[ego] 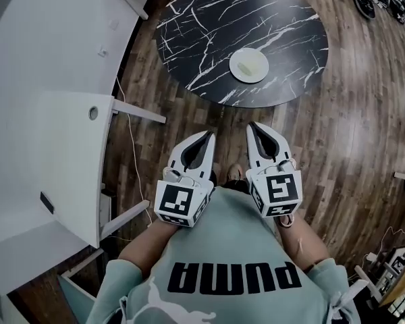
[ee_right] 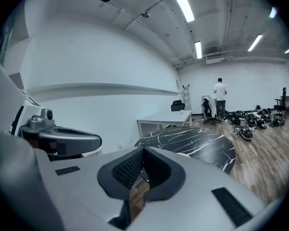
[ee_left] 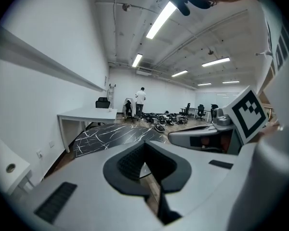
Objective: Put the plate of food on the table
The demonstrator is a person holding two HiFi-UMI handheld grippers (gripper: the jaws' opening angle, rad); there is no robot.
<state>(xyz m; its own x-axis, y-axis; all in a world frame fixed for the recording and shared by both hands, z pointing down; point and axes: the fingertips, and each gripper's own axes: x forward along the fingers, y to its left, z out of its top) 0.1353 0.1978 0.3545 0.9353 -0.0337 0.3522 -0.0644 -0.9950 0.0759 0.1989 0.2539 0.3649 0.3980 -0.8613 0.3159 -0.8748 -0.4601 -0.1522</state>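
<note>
Marble table (ego: 189,19) bears the round plate (ego: 248,66), lying flat; left gripper (ego: 208,136) and right gripper (ego: 252,125) closed, empty.

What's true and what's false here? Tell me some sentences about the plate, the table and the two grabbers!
1. The plate sits on the round table. True.
2. The left gripper is holding the plate. False: its jaws are shut on nothing, and it is on the near side of the table, away from the plate.
3. The right gripper is shut and empty. True.
4. The table is plain white. False: it is black with white veins.
</note>
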